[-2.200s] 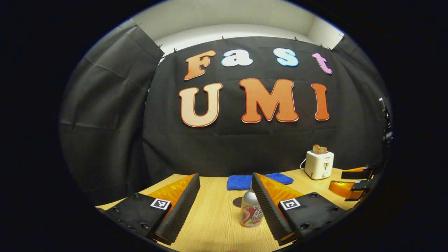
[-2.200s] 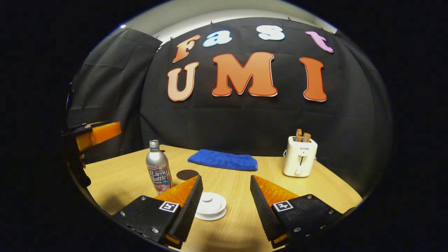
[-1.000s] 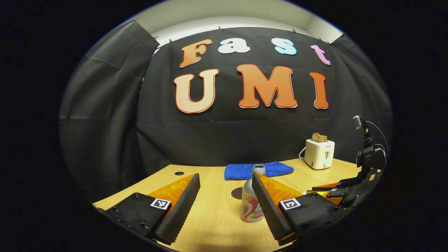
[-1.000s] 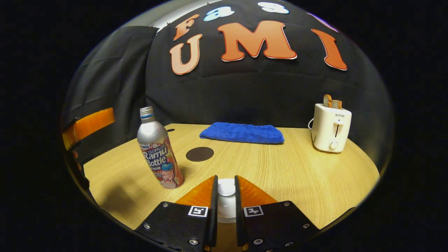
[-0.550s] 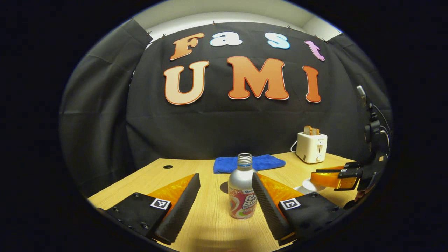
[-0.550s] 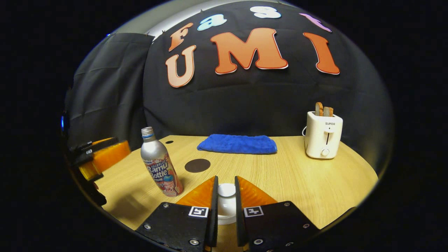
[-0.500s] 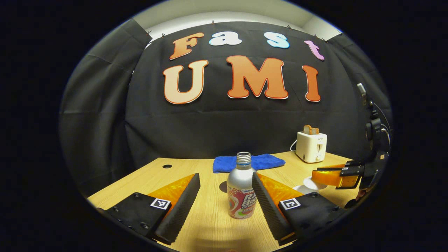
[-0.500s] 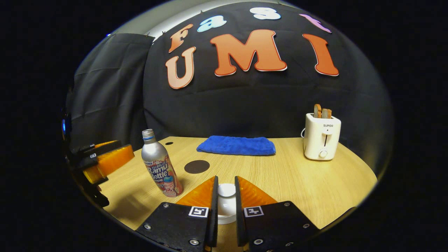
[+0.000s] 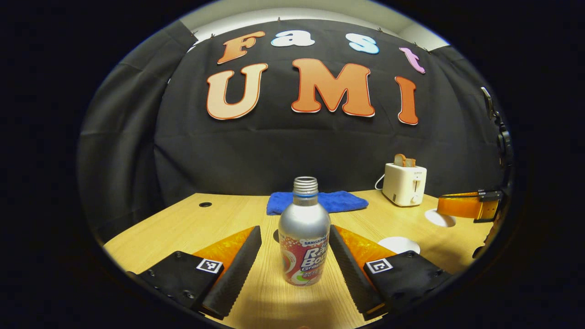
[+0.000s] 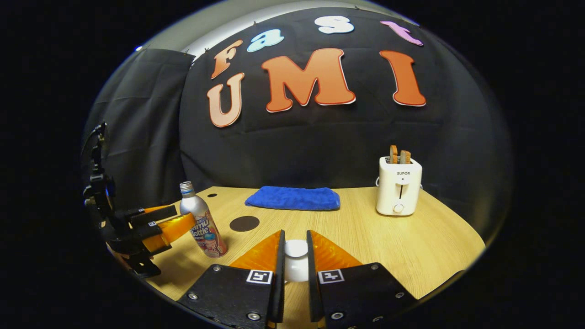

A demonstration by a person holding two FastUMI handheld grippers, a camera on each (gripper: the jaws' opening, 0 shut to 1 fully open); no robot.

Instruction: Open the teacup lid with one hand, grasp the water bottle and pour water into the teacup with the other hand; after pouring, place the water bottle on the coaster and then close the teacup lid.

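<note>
1. Wood table (image 9: 183, 228) in front of a black cloth wall.
2. Left gripper (image 9: 295, 230): spread wide, nothing pinched yet. One finger on each side of the water bottle (image 9: 304, 228), close to the front edge of the table. Small gap on the left side, hardly any on the right; touching there or not, hard to tell. Likely set this way so one squeeze can grab the fat part of the bottle.
3. Water bottle: standing straight up, long way running from table to top. Mouth at the top, no cap, pointing at the ceiling. Good for now, since no water can spill until tipped.
4. Right gripper (image 10: 295, 235): squeezed tight on the knob of the teacup lid (image 10: 296, 249), both fingers pressing it. Lid kept flat and away from the cup, toward the right edge of the table, probably to leave the cup free for the water.
5. Teacup (image 9: 398, 245): white, open on top, sitting on the table just beside the left gripper's right finger.
6. Coaster (image 10: 244, 223): dark round spot just behind the bottle, toward the middle of the table. Bare, ready for the bottle later.
7. Farther back: blue towel (image 9: 320, 201) by the back edge, toaster (image 9: 404, 184) with bread toward the back right corner. Probably no part in this job.
</note>
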